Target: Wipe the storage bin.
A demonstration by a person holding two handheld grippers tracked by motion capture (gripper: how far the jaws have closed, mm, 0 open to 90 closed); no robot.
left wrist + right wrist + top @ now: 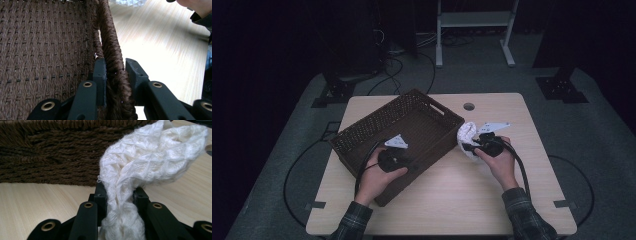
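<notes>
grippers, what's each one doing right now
left gripper: closed on the rim of the woven basket.
right gripper: closed on the white knitted cloth.

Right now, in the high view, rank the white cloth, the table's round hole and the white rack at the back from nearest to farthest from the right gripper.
1. white cloth: pinched in the right gripper, beside the basket.
2. round hole: in the tabletop, just beyond the cloth.
3. white rack: on the floor, past the table's far edge.

one woven basket (pixel 362 131), one white knitted cloth (pixel 466 133), two grippers
</notes>
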